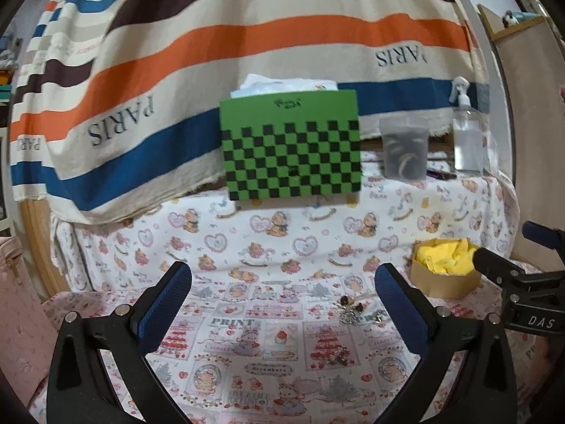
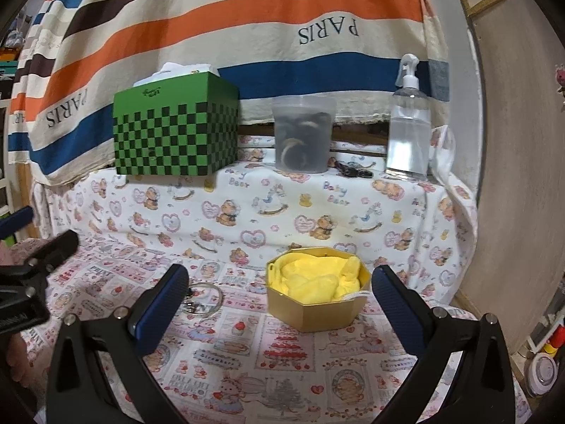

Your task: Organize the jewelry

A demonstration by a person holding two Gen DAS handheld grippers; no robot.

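A gold octagonal box [image 2: 314, 312] lined with yellow cloth [image 2: 317, 279] sits on the printed tablecloth, between the fingers of my open right gripper [image 2: 282, 300], which holds nothing. The same box [image 1: 445, 281] shows at the right in the left wrist view. A small heap of jewelry [image 1: 356, 312] lies on the cloth just inside the right finger of my open, empty left gripper [image 1: 282, 300]. A thin bangle [image 2: 204, 298] rests beside my right gripper's left finger. The other gripper [image 1: 522, 279] shows at the right edge of the left wrist view.
At the back stand a green checkered box [image 2: 174, 129], a cloudy plastic cup [image 2: 303, 134] with dark items inside, and a clear spray bottle [image 2: 408, 123]. A striped PARIS cloth [image 2: 226, 24] hangs behind. A pale wall panel [image 2: 512, 176] borders the right.
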